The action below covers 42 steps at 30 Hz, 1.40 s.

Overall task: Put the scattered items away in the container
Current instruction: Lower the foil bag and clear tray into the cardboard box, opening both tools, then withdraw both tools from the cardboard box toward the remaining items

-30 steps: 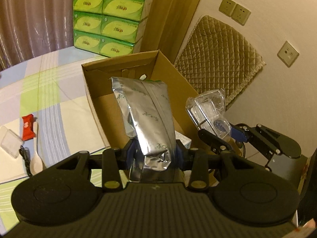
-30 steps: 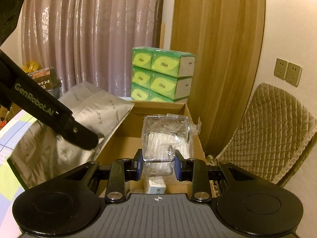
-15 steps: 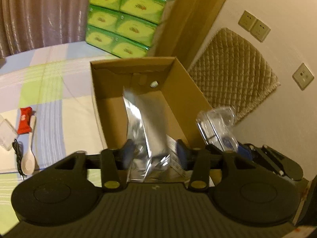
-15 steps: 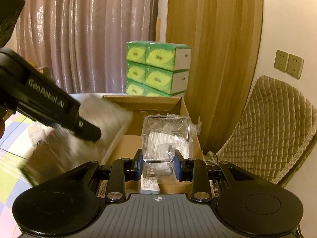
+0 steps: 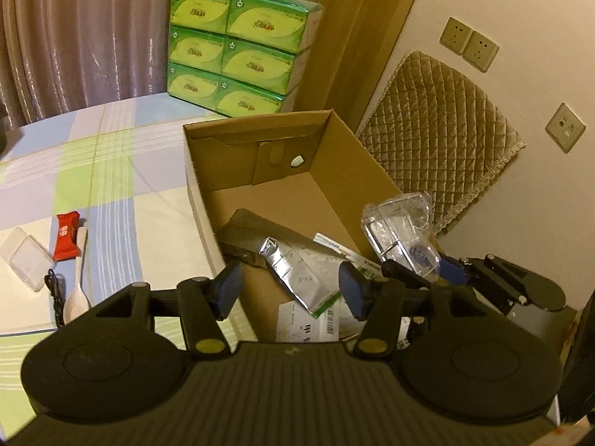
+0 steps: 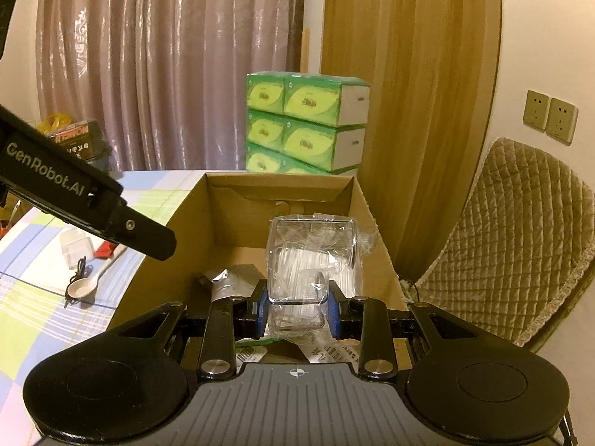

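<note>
An open cardboard box (image 5: 346,156) stands on the checked tablecloth, also in the right wrist view (image 6: 174,252). My left gripper (image 5: 290,290) is open and empty above the box's near end. A silver foil pouch (image 5: 293,271) lies inside the box, also seen in the right wrist view (image 6: 227,278). My right gripper (image 6: 297,308) is shut on a clear plastic container (image 6: 312,260) and holds it over the box; it shows in the left wrist view (image 5: 401,226) too. A red packet (image 5: 67,236), a white spoon (image 5: 76,290), a clear lid (image 5: 26,258) and a black cable (image 5: 54,293) lie on the cloth left of the box.
Papers with barcodes (image 5: 312,319) lie in the box's near end. Stacked green tissue boxes (image 5: 238,48) stand behind the box. A quilted chair back (image 5: 438,130) leans by the wall on the right. Curtains (image 6: 167,67) hang behind the table.
My left gripper has opened and let go of the silver pouch, which dropped flat into the box. My right gripper still holds the clear container over the box.
</note>
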### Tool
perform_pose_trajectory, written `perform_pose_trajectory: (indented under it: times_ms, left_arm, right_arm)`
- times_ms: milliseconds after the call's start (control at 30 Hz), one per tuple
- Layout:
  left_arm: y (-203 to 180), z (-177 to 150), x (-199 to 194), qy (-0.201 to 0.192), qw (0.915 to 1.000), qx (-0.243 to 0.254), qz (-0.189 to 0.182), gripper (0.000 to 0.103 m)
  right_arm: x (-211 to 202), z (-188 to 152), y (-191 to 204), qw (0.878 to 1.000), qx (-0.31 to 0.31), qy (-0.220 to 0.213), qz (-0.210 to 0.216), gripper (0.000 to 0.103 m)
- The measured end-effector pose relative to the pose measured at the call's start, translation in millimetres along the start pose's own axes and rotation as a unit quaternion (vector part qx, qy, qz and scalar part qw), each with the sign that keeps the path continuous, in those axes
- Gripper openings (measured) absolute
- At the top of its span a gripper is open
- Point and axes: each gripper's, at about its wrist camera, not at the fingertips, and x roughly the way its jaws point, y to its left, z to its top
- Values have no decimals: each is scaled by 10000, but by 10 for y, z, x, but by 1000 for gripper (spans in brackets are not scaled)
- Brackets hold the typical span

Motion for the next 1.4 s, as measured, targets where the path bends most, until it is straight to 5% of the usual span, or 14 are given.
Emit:
perform_pose_trajectory:
  times_ms: [400, 467, 500, 533, 1000, 1400]
  left_arm:
    - [115, -121, -113, -11, 9999, 36, 101, 52]
    - [132, -136, -128, -4, 9999, 35, 123, 55]
    - [146, -147, -135, -9, 9999, 36, 140, 57]
    - [162, -158, -144, -15, 9999, 40, 156, 57]
    - [357, -352, -294, 6, 9996, -32, 296, 62]
    - [557, -593, -680, -197, 9984, -130, 508, 88]
  right_arm:
    - [-22, 48, 87, 9998, -83, -149, 71, 28]
    - [-18, 58, 111, 9997, -169, -180, 42, 45]
    - [-36, 55, 109, 9996, -143, -255, 56, 72]
    - [-51, 55, 110, 9994, -130, -312, 79, 79]
    - [-124, -24, 144, 9997, -202, -93, 79, 79]
    - [-375, -1, 320, 9995, -296, -102, 59, 79]
